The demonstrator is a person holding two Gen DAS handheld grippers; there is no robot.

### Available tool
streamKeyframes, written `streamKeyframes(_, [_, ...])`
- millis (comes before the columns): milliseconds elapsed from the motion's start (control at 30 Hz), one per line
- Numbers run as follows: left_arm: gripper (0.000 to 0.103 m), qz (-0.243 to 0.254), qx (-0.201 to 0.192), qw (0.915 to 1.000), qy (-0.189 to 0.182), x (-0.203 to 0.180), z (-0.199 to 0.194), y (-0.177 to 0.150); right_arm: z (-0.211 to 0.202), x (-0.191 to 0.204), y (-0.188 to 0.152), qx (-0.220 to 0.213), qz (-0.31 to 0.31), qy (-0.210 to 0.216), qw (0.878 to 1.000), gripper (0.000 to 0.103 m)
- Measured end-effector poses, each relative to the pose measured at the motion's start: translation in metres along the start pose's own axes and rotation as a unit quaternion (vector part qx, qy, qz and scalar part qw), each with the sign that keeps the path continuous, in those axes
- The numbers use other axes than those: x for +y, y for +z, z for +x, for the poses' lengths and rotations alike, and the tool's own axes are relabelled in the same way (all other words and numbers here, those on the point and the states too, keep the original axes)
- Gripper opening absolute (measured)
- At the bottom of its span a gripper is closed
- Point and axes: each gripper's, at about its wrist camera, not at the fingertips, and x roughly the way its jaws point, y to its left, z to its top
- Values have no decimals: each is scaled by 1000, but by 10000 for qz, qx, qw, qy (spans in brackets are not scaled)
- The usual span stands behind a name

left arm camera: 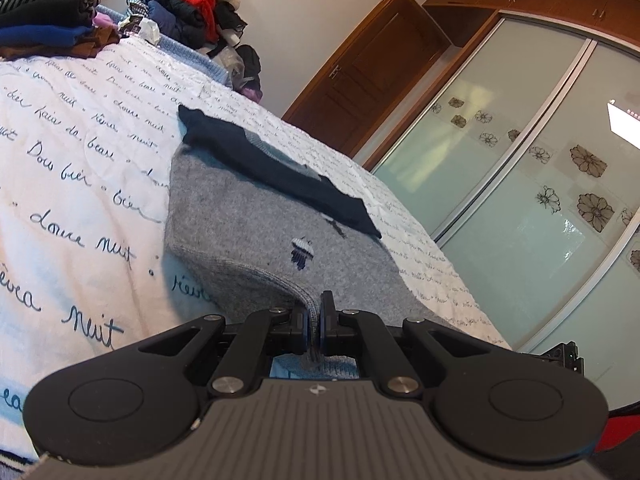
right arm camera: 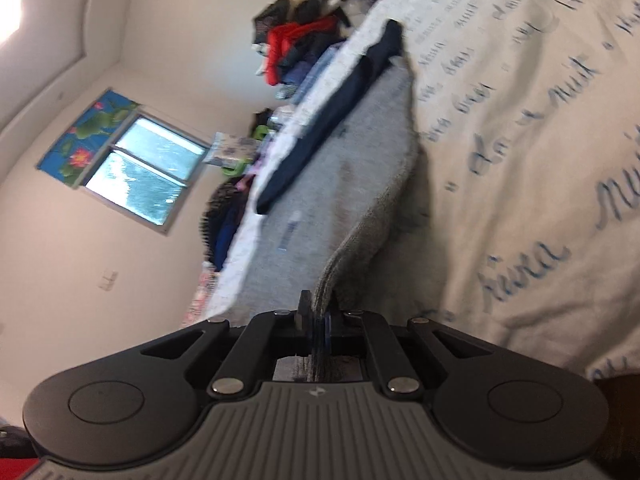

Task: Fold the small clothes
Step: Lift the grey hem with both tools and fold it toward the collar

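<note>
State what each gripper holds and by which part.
Both hold the grey sweater. The left gripper is shut on its near ribbed edge; the right gripper is also shut on a ribbed edge.

The right wrist view is motion-blurred; the grey sweater's (right arm camera: 340, 184) hem vanishes between both claws' fingers.

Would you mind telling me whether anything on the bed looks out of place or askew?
Nothing looks damaged. The gray sweater lies flat, its near edge pinched by the left claw and the right claw. The clothes heap at the far end is jumbled.
</note>
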Motion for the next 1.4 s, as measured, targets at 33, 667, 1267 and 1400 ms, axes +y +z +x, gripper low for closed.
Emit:
streamKeyframes(33, [6, -13, -40, 10000, -20, -1, -1, 2, -1, 3, 3, -35, -18, 70, 10000, 5])
streamKeyframes(667, [6, 123, -667, 9977, -73, -17, 7, 56, 21, 39, 59, -487, -385, 711, 9955, 5])
streamKeyframes(1267, [6, 302, -899, 9955, 61, -25, 50, 114, 45, 43, 117, -917, -552, 737, 9915, 5])
streamKeyframes(1400, [6, 278, -867, 9957, 185, -21, 59, 121, 49, 41, 124, -959, -547, 735, 9912, 6])
